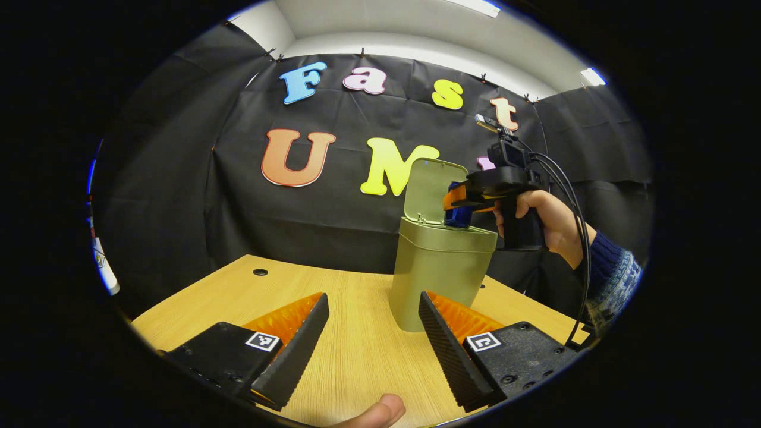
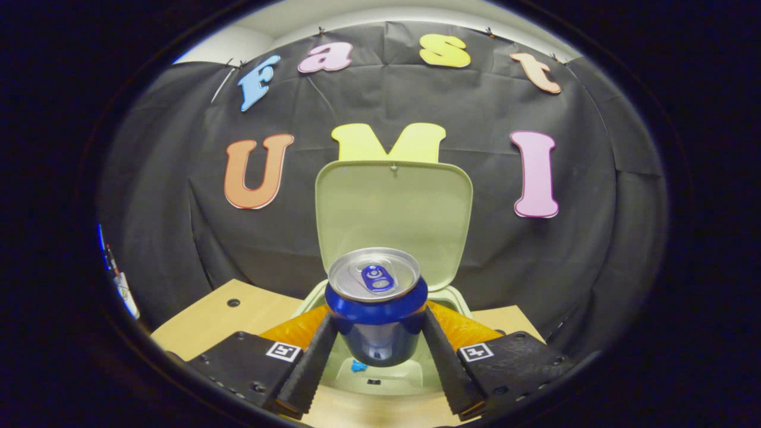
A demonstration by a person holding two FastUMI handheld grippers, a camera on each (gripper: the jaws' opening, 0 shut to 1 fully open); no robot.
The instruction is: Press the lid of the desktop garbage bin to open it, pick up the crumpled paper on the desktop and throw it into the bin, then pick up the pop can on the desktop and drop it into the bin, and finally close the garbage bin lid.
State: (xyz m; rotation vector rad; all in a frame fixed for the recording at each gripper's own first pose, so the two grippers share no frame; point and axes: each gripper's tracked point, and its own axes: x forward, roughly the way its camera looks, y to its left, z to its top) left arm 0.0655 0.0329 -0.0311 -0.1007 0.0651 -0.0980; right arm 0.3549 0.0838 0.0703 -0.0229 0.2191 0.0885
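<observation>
A pale green desktop bin [image 1: 437, 273] stands on the wooden table with its lid [image 1: 429, 191] raised upright. My right gripper [image 1: 458, 208], held by a hand, hovers over the bin's mouth and is shut on a blue pop can [image 1: 458, 217]. In the right gripper view the pop can [image 2: 376, 312] stands upright between the two fingers of my right gripper [image 2: 376, 356], right above the open bin [image 2: 386, 374], with the lid [image 2: 393, 217] behind it. My left gripper [image 1: 373, 351] is open low over the table, in front of the bin, with nothing between its fingers.
The wooden table [image 1: 357, 356] has a small round hole [image 1: 260, 272] at the back left. A fingertip [image 1: 374, 413] shows at the bottom edge of the left gripper view. A sleeved arm [image 1: 606, 273] reaches in from the right.
</observation>
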